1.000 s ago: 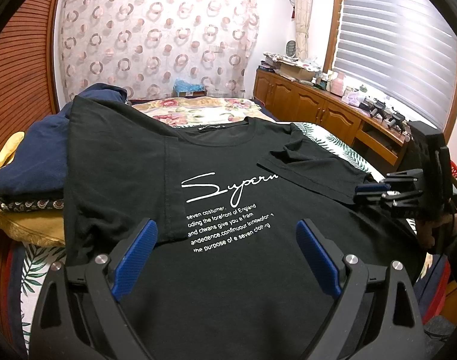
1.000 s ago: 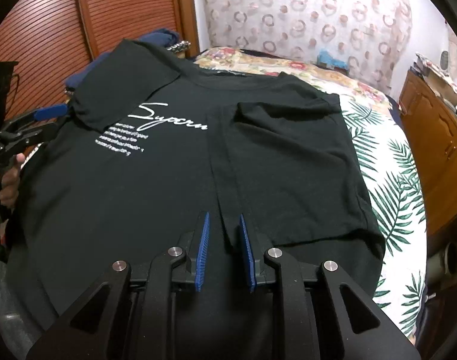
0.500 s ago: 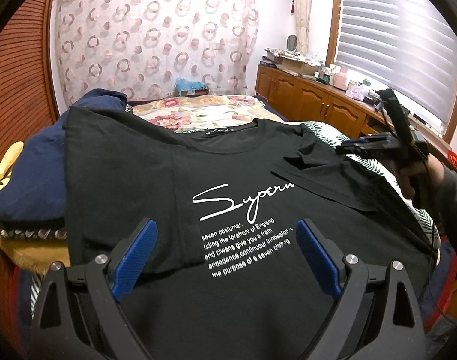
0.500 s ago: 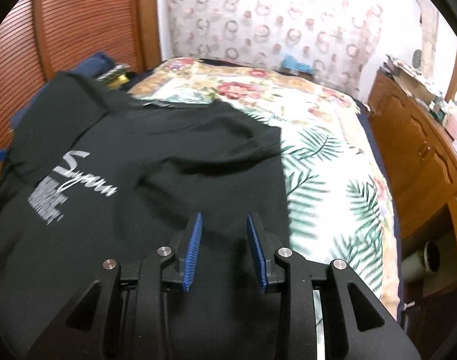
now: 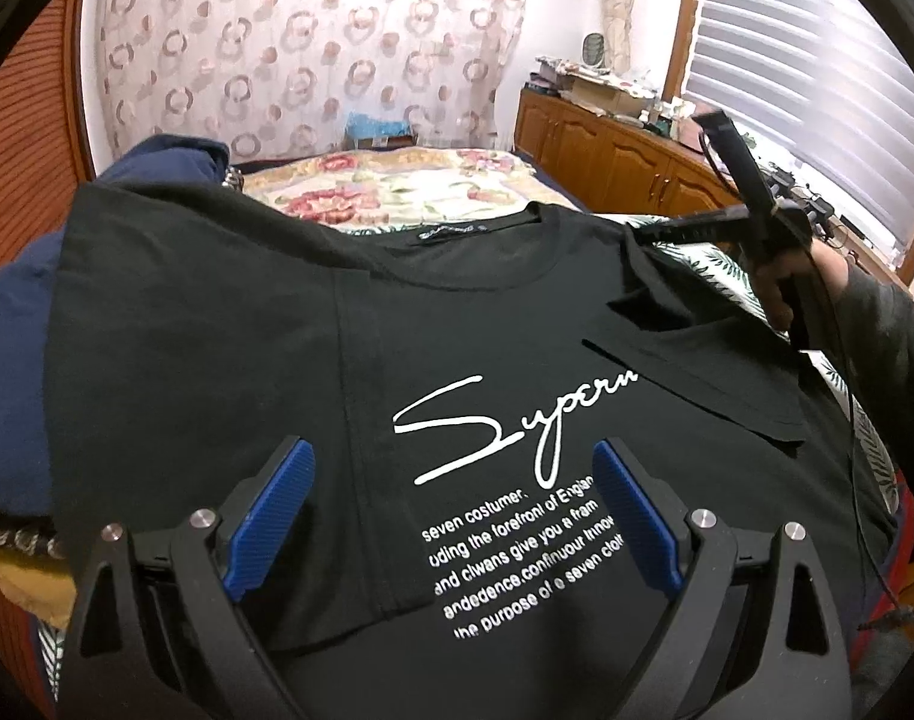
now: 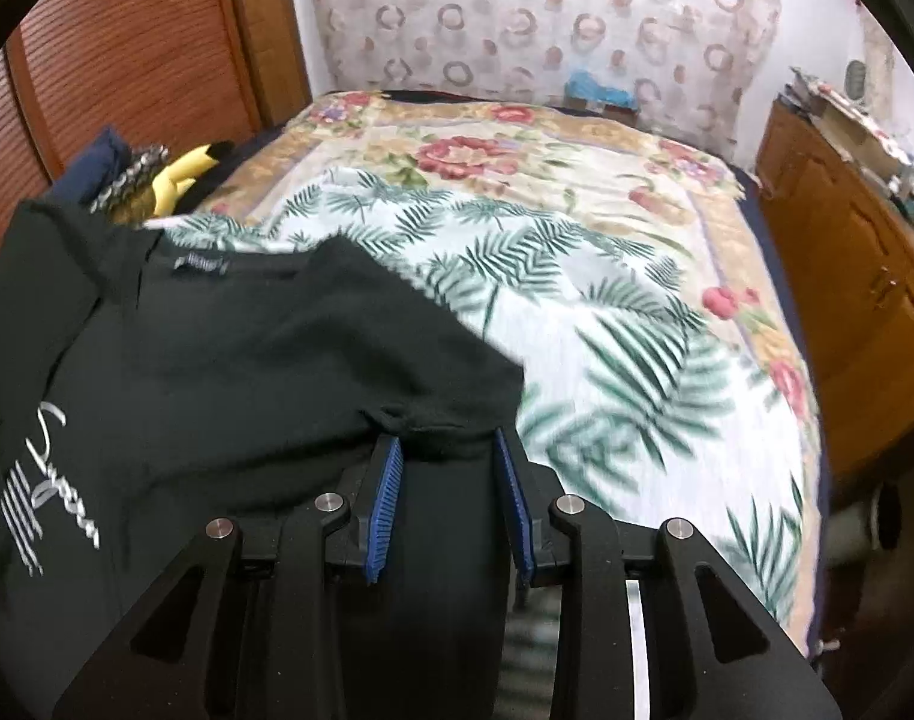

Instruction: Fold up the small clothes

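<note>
A black T-shirt [image 5: 487, 312] with white script print lies flat on the bed, both sides folded inward. My left gripper [image 5: 454, 516] hovers open over the print, its blue pads wide apart and empty. A hand [image 5: 817, 276] holds my right gripper [image 5: 649, 231] at the shirt's far right shoulder. In the right wrist view the right gripper [image 6: 448, 480] has its pads partly apart over the folded edge of the shirt [image 6: 247, 360]. A small pucker of black cloth sits at the fingertips, and the pads do not press on it.
A pile of navy clothes [image 5: 13, 360] and a yellow plush [image 6: 187, 171] lie left of the shirt. The palm-leaf and floral bedspread [image 6: 607, 300] stretches to the right and back. Wooden cabinets [image 5: 613, 162] line the right wall.
My right gripper travelled from the shirt's lower folded edge up to its shoulder, and its jaws widened a little. My left gripper slid closer over the print and stayed open.
</note>
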